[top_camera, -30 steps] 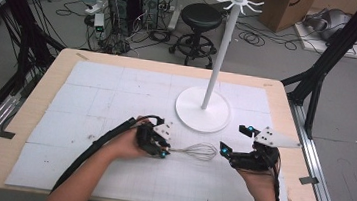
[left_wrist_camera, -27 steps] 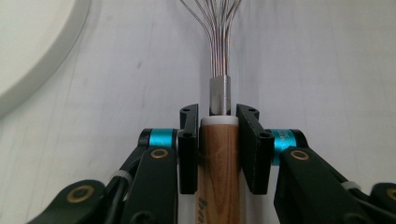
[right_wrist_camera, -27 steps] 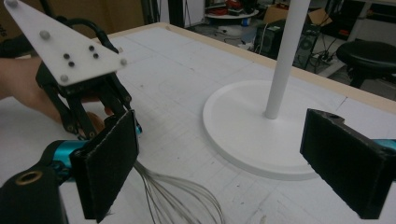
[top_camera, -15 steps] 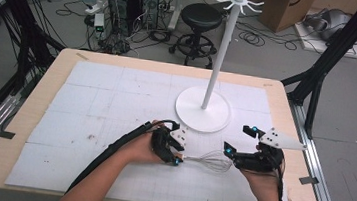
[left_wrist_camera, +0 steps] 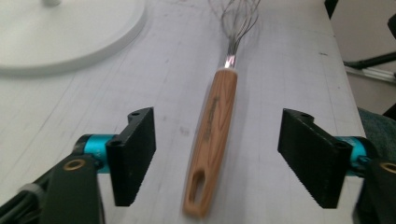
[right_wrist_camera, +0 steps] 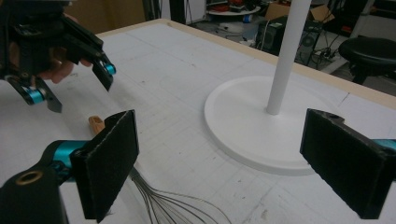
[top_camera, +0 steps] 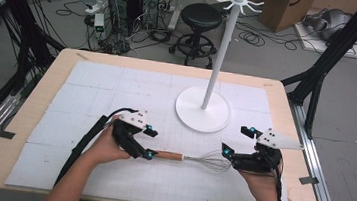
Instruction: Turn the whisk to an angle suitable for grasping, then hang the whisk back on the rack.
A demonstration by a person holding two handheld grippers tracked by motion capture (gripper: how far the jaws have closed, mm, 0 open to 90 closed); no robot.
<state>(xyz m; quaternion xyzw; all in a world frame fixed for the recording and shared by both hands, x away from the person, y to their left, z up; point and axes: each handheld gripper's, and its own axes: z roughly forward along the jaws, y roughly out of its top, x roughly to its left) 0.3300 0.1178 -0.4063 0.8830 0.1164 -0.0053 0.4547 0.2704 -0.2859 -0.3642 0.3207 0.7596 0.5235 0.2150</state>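
Observation:
A whisk lies flat on the white mat, its wooden handle [top_camera: 168, 155] pointing left and its wire head [top_camera: 212, 162] pointing right. My left gripper [top_camera: 148, 140] stands at the handle's left end. In the left gripper view the handle [left_wrist_camera: 215, 135] lies between the jaws of my left gripper [left_wrist_camera: 217, 158], which have just been opening; neither pad touches it. My right gripper [top_camera: 236, 141] is open beside the wire head, and the wires [right_wrist_camera: 173, 205] show low between its jaws. The left gripper [right_wrist_camera: 77, 86] shows farther off in that view.
A white hook stand rises from a round base [top_camera: 201, 114] behind the whisk, with its pole [top_camera: 219, 59] ending in a ring of hooks. The base [right_wrist_camera: 261, 126] lies just ahead of my right gripper. The table's right edge [top_camera: 302, 194] is near the right hand.
The left gripper carried the whisk to the right toward the right gripper, then let go of the handle and drew back left. The right gripper kept still.

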